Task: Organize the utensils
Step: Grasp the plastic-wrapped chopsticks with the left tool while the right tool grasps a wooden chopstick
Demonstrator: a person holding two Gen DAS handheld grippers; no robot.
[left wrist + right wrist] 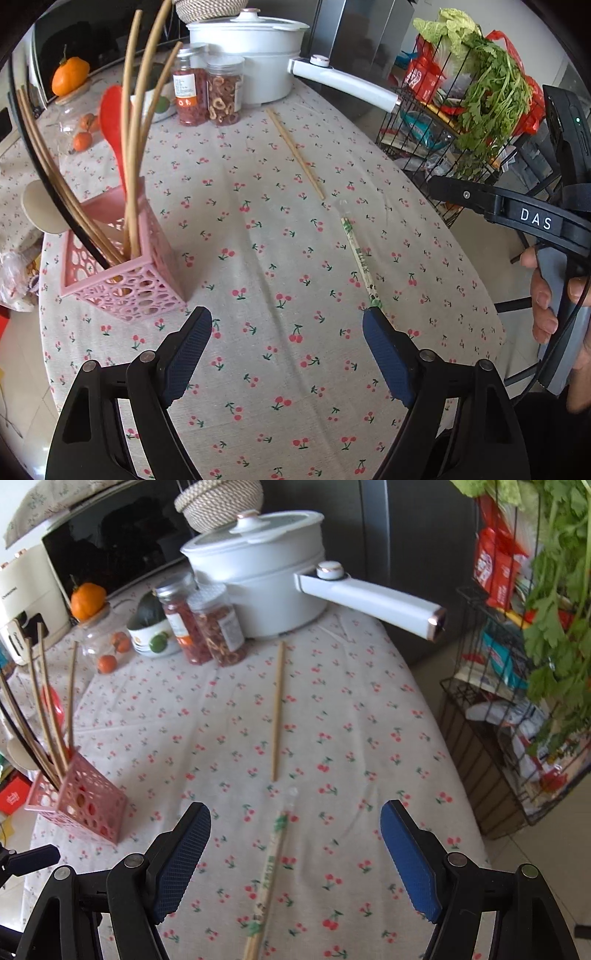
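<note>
On the cherry-print tablecloth point(258, 229), left wrist view first: left gripper point(287, 328) jaws spread wide, nothing between them, hovering above bare cloth. Pink perforated holder point(125, 284) stands just left of it, already stocked with several wooden chopsticks and a red spoon point(110, 122), all leaning. Two loose items remain on the cloth: a bare wooden chopstick point(295, 153) lying flat, long axis running from near the white pot point(255, 55) toward the near right; below it, well apart from the holder, a paper-wrapped chopstick pair point(360, 258), long axis running near to far, its near end right at the left gripper's right fingertip, though contact cannot be confirmed. Right gripper body and a hand point(554, 295) show at the right edge. Right wrist view: right gripper point(295, 823) also spread wide, not pinching anything; the wrapped pair point(271, 871) lies between its open fingers, pointing away up the table, wrapper end toward the bare chopstick point(277, 709), which lies nearly in line beyond it. Judgement: both pieces are light, stiff, thin and low on soft cloth; the wrapper probably slick. Best taken across the shaft near mid-length, pads crosswise to the long axis, so the piece does not pivot when carried to the holder.
</note>
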